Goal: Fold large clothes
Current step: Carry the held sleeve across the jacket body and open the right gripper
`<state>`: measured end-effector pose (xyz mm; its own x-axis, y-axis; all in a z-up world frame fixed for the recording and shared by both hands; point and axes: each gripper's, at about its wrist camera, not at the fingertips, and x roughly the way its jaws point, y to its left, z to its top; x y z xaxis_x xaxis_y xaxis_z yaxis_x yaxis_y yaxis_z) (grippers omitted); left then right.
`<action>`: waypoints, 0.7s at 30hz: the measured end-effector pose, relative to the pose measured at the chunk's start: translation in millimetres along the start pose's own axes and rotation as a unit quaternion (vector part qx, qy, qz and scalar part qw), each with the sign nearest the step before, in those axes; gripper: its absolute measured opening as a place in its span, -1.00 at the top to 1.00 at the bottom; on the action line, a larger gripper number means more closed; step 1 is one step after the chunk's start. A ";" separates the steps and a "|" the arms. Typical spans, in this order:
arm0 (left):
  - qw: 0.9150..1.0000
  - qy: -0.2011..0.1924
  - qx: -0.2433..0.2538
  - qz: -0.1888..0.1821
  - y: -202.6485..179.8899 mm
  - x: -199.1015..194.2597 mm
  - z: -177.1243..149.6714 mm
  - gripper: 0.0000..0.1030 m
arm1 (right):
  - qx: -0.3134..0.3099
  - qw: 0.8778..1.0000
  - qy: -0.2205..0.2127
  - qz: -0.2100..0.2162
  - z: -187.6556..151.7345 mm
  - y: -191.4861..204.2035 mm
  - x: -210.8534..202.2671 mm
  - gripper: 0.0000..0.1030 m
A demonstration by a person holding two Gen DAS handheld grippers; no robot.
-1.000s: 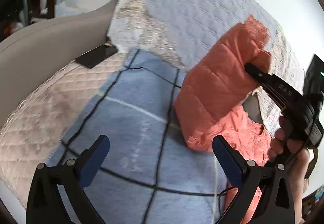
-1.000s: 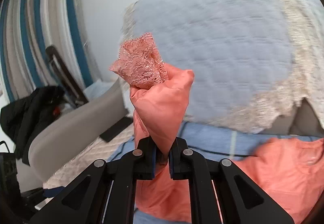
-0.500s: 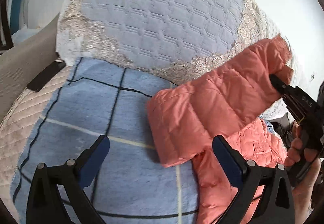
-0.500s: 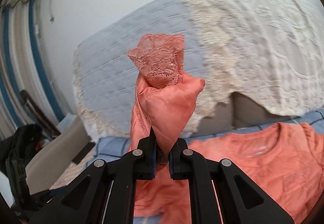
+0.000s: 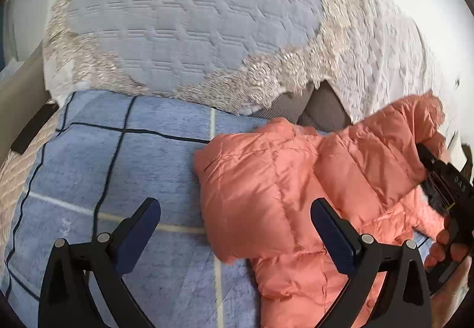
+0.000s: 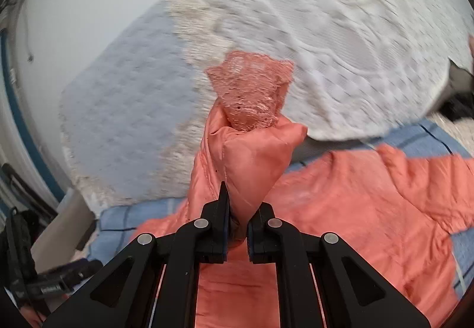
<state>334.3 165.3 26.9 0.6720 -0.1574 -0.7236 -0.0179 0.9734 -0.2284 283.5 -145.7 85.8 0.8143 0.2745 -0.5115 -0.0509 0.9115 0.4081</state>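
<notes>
Left gripper [image 5: 235,228]: fingers spread wide, nothing between them, held above the blue checked blanket [image 5: 124,168] at the left edge of the coral puffer jacket [image 5: 266,194]; its right finger [image 5: 333,234] overlaps the jacket in view, contact cannot be judged. Right gripper [image 6: 237,217]: fingers clamped on the sleeve cuff [image 6: 251,162] of the jacket, the fabric bunched into a cone rising from between them, with a coral lace trim [image 6: 250,91] standing at its top. In the left wrist view the right gripper [image 5: 438,177] enters from the right edge, the sleeve [image 5: 382,150] lifted and stretched from it toward the jacket body. Jacket body lies on the blanket, right of centre, quilted panels facing up; in the right wrist view the jacket [image 6: 370,209] spreads below and right of the held cuff. The person's right hand [image 5: 447,251] is partly visible on the gripper handle. Behind the blanket: a quilted grey-blue cover with beige lace border [image 5: 189,20] and an adjoining white quilted cover [image 5: 382,52] draped over the backrest. A flat black object [image 5: 32,129] rests at the far left edge of the seat. Right wrist view is motion-blurred in the background.
</notes>
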 end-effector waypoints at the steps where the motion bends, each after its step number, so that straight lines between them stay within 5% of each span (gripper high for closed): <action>1: 1.000 0.002 0.005 0.006 -4.7 5.6 0.5 -0.99 | 0.010 1.000 0.005 -0.002 -0.7 -8.6 2.3 0.83; 21: 0.992 0.077 0.041 0.088 -36.8 92.0 -5.8 -1.00 | 0.179 0.978 0.092 -0.047 -56.8 -127.8 37.0 0.81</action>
<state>392.4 114.1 -35.0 0.5423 -0.0013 -0.8402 -0.0599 0.9974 -0.0402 287.2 -234.6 -28.3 0.6858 0.2759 -0.6735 0.2515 0.7785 0.5751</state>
